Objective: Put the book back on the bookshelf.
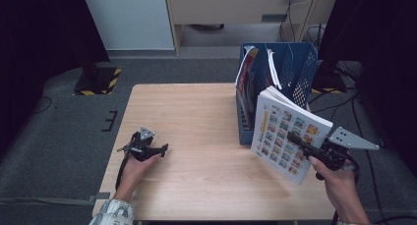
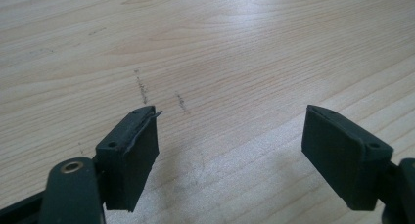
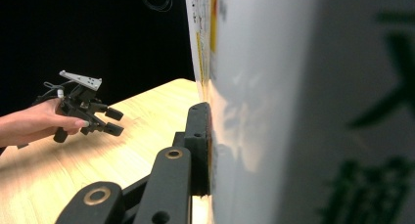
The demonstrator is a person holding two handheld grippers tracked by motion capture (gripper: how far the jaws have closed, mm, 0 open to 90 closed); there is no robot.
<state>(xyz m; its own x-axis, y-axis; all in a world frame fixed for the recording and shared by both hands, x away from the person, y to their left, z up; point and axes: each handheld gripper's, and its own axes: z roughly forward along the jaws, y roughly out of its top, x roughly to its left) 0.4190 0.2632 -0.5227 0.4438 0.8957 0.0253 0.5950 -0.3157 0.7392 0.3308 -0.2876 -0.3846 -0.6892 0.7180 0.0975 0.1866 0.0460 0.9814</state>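
Gripping the book (image 1: 285, 133) by its lower edge, right gripper (image 1: 301, 141) clamped on it just beside the blue rack (image 1: 300, 63), we keep it upright and steer toward a slot while the left gripper (image 1: 156, 149) rests open on the table (image 1: 196, 117).

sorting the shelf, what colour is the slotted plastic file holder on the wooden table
Blue; the slotted plastic file holder shows best in the high view.
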